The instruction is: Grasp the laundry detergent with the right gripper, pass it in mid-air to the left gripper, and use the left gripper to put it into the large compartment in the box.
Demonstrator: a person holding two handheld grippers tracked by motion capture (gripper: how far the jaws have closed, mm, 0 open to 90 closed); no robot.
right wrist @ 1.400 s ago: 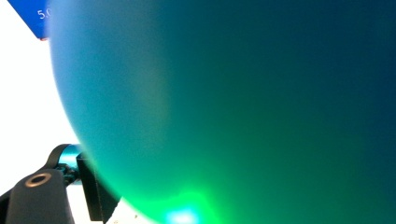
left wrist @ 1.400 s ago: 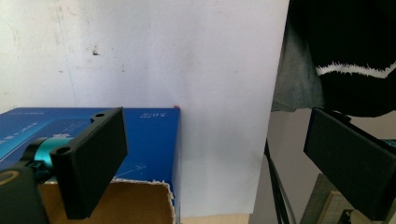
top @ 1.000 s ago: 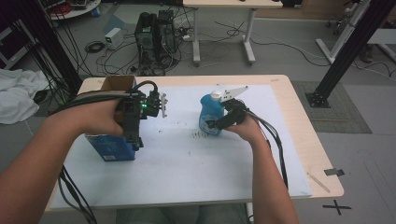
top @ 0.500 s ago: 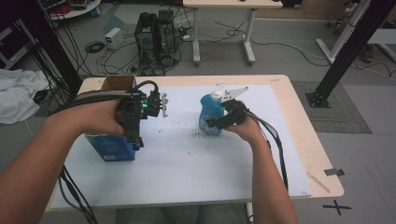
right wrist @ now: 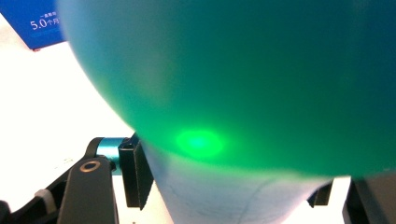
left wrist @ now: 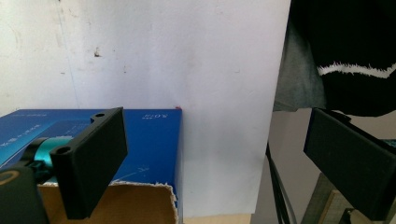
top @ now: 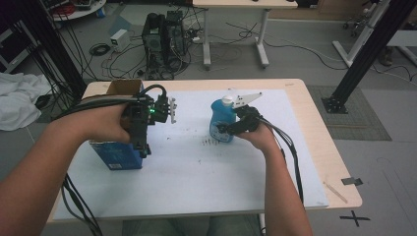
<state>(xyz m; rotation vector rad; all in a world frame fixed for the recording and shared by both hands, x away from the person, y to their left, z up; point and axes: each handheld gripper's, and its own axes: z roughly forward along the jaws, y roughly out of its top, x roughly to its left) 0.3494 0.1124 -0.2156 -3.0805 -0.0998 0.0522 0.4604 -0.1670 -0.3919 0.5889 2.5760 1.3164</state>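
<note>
Right gripper clamped on blue bottle, which stands upright on the white mat right of centre. Left gripper jaws spread wide, holding nothing, above the open blue box at mat's left edge.

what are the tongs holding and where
The right tongs clamp the blue bottle low on its body. The left tongs hold nothing, open above the blue box.

Left tool nudged slightly rightward over blue box (barely); nothing else shifted.
</note>
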